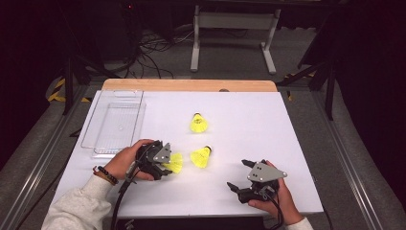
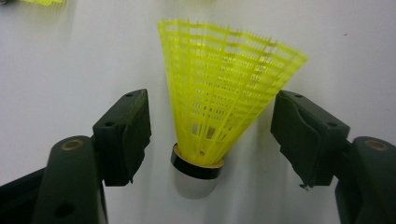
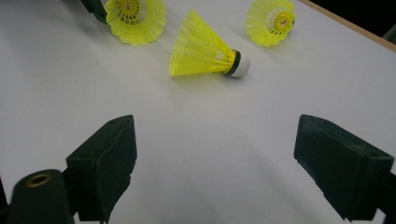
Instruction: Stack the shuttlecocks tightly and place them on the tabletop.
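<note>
In the lower left of the high view, the left hand-held gripper (image 1: 168,165) sat at a yellow shuttlecock (image 2: 219,98) lying on the white tabletop (image 1: 268,124), its jaws parted to either side of the skirt with gaps visible, released. The right hand-held gripper (image 1: 239,175), at lower right, stood wide apart over bare surface. Two more shuttlecocks (image 1: 201,156) (image 1: 198,123) lay near the centre, a clear tray (image 1: 117,125) at left.

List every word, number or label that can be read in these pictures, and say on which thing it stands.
None can be read.
Shuttlecocks: no print legible; a small red mark inside one skirt is too blurred to read.
Tray: clear plastic, no label visible.
Left gripper and right gripper: plain black jaws, no markings.
</note>
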`<state>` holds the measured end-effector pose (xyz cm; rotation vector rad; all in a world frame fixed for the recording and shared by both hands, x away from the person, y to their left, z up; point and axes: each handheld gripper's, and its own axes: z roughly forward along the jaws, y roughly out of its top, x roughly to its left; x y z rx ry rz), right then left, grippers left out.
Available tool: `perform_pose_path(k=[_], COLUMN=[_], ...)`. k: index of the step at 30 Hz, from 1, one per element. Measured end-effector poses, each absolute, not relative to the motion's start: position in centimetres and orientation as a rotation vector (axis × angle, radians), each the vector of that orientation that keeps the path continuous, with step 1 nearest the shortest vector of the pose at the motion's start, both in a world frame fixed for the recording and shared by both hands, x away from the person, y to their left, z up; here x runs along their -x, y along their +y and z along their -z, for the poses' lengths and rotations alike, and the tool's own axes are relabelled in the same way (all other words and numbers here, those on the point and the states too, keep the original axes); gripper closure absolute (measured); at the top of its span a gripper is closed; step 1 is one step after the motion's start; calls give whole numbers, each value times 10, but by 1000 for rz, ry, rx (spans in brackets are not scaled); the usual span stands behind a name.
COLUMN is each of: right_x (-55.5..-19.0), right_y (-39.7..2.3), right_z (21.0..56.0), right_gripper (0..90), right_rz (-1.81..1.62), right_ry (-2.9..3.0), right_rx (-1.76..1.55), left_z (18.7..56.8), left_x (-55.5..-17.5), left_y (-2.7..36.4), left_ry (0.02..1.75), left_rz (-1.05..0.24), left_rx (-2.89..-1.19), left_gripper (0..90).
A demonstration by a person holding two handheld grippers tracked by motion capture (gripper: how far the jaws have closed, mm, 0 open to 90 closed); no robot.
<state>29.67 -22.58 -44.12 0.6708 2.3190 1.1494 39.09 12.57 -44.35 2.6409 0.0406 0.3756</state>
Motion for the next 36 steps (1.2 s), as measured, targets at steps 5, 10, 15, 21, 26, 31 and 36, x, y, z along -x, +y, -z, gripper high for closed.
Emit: perform_pose_path(k=[5, 10, 15, 21, 26, 31, 36], right_x=[-296, -296, -297, -296, -296, -297, -296], right_y=[-226, -227, -227, -226, -227, -227, -226], right_z=[440, 440, 439, 439, 439, 439, 439], right_gripper=[142, 142, 142, 142, 142, 141, 138], right_rz=[-1150, -1149, -1147, -1143, -1142, -1144, -1144], right_ry=[2311, 2293, 2289, 2288, 2287, 2283, 2279], right_rx=[-669, -678, -681, -678, -680, -681, -680], left_z=[440, 434, 430, 424, 419, 414, 409], left_x=[-387, -383, -380, -377, -376, -373, -370], left_y=[128, 131, 134, 139, 143, 147, 150], left_ry=[31, 31, 31, 36, 43, 53, 52], left_rz=[-390, -407, -432, -464, -476, -497, -502], left_rx=[-2603, -2577, -2541, -2507, -2480, -2444, -2413], left_gripper=[250, 232, 223, 221, 216, 212, 210])
